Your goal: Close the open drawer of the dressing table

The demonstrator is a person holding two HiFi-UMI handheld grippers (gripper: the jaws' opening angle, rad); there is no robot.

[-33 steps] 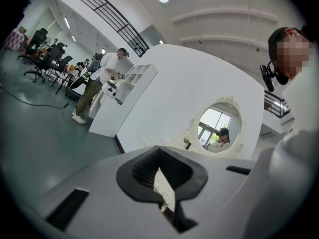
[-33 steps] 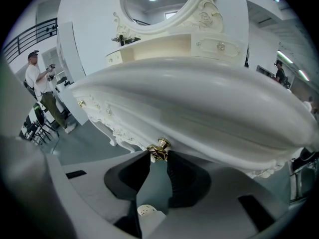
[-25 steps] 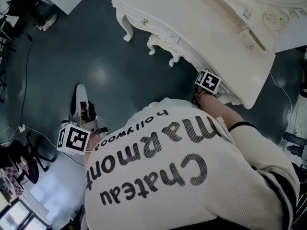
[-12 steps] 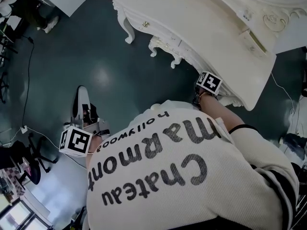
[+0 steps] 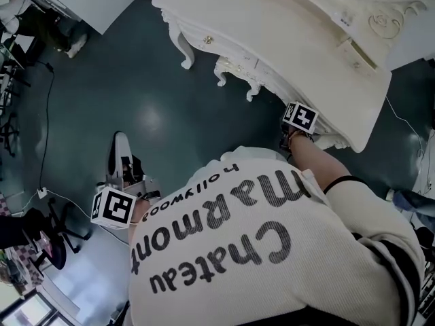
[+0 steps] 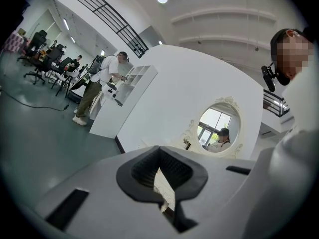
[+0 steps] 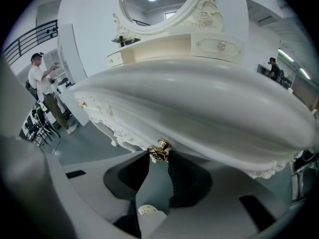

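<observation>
Evidently release stage: my right gripper (image 7: pixel 158 159) had just been opening around the small gold drawer knob (image 7: pixel 159 150).
Knob sat between the jaw tips, pads at middling width and not visibly pressing it. Its drawer front was hidden under the overhang of the ornate cream-white dressing table (image 5: pixel 292 39); with the knob tucked beneath that edge, I judged the drawer pushed home and the task nearly finished. My left gripper (image 6: pixel 160 151) hung off to the side, jaws together, empty. Underfoot, dark grey-green glossy floor (image 5: pixel 136 80); large white-walled hall, other people (image 6: pixel 97 88) working in the distance.
</observation>
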